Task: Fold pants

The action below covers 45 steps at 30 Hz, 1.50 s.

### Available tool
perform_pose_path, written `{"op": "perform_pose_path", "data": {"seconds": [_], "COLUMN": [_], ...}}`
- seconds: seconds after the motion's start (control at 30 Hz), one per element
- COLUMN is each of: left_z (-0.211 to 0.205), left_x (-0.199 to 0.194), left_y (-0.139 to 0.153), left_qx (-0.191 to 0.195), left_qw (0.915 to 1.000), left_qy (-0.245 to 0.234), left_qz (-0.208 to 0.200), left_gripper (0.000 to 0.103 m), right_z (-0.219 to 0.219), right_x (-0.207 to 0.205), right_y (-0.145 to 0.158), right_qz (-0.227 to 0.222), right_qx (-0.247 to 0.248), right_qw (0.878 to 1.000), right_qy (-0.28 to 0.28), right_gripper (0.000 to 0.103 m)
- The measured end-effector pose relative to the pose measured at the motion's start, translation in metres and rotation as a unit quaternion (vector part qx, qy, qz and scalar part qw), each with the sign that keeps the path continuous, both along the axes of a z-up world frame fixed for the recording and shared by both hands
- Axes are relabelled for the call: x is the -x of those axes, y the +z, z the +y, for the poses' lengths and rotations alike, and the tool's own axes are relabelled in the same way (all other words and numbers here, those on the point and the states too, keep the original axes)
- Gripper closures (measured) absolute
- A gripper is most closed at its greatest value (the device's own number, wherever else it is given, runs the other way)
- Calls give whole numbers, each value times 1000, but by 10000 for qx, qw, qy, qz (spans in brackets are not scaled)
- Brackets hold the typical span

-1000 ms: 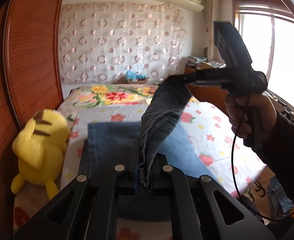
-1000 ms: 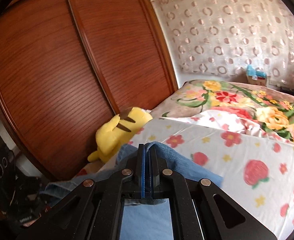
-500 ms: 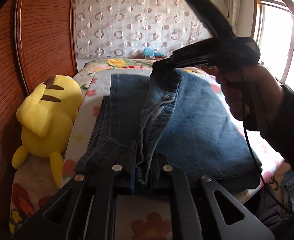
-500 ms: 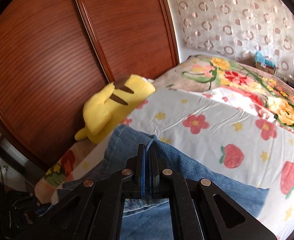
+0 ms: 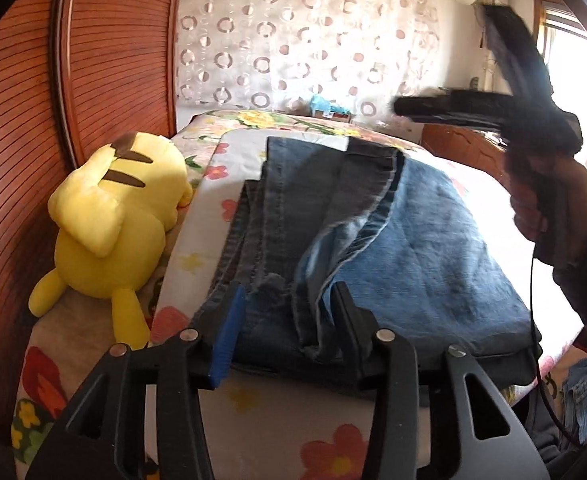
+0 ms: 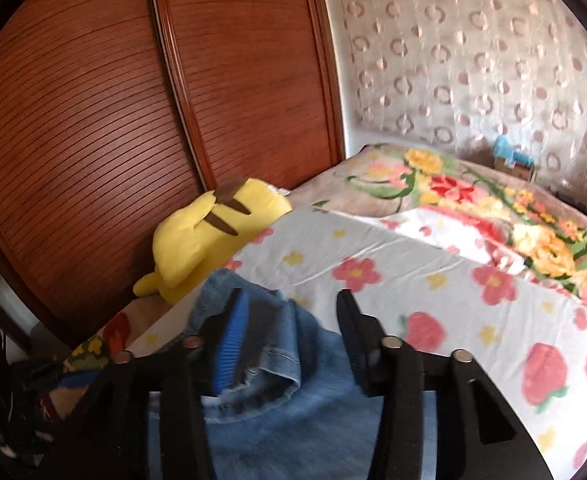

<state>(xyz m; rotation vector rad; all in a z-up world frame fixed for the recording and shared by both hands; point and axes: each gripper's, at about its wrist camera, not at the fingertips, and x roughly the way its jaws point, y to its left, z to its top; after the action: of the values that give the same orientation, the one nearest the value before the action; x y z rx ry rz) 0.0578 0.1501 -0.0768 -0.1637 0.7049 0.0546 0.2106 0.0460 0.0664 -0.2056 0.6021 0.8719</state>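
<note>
- One pair of pants [image 5: 409, 236], blue denim, lies folded on the bed [image 5: 277, 408] in stacked layers; a darker, greyer inside-out band runs along the middle.
- One yellow plush toy [image 5: 113, 220] sits beside the pants, against the wooden wardrobe [image 6: 113, 100].
- Two tools: the left tool [image 5: 287, 300] has just been opening, its jaws parted with denim loose between them.
- The right tool [image 6: 289, 308], likewise just opening, stands parted over a denim edge, gripping nothing.
</note>
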Motion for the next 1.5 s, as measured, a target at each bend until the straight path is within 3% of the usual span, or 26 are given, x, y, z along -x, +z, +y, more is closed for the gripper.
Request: {"op": "perform_pose_path", "data": {"seconds": [0.2, 0.37, 0.67, 0.77, 0.8, 0.87, 0.93, 1.07, 1.2, 1.3, 1.5], "left_z": [7, 12, 20, 18, 17, 15, 13, 8, -2, -15, -48], "left_x": [-3, -4, 5, 7, 7, 7, 6, 2, 6, 1, -10], "left_y": [-11, -18, -10, -8, -7, -4, -1, 1, 13, 20, 30], "left_qx": [-24, -5, 130, 108, 102, 126, 141, 123, 106, 45, -85], "left_qw": [9997, 9995, 9998, 9999, 9999, 9999, 9999, 9998, 9995, 9990, 9974], "left_qy": [154, 161, 107, 63, 35, -16, -67, -134, -130, -278, -564], "left_qz": [167, 259, 103, 63, 36, 1, -36, 20, -273, -345, -446], "left_gripper": [57, 56, 56, 49, 46, 30, 23, 23, 23, 23, 23], "right_z": [-12, 12, 63, 67, 63, 54, 40, 6, -40, -70, -108], "right_x": [4, 13, 34, 30, 26, 20, 19, 24, 48, 61, 99], "right_y": [-23, -39, -31, -29, -30, -32, -28, -17, -8, -9, -11], "right_qz": [1, -40, -193, -183, -167, -135, -131, -194, -511, -344, -358], "right_qx": [558, 941, 969, 927, 896, 789, 703, 492, 332, 136, 264], "right_qw": [9983, 9956, 9939, 9947, 9952, 9962, 9971, 9985, 9980, 9988, 9972], "right_qy": [-172, 6, 491, 414, 368, 345, 263, 137, -189, -327, -601], "right_gripper": [53, 53, 53, 53, 53, 53, 53, 53, 50, 41, 40]}}
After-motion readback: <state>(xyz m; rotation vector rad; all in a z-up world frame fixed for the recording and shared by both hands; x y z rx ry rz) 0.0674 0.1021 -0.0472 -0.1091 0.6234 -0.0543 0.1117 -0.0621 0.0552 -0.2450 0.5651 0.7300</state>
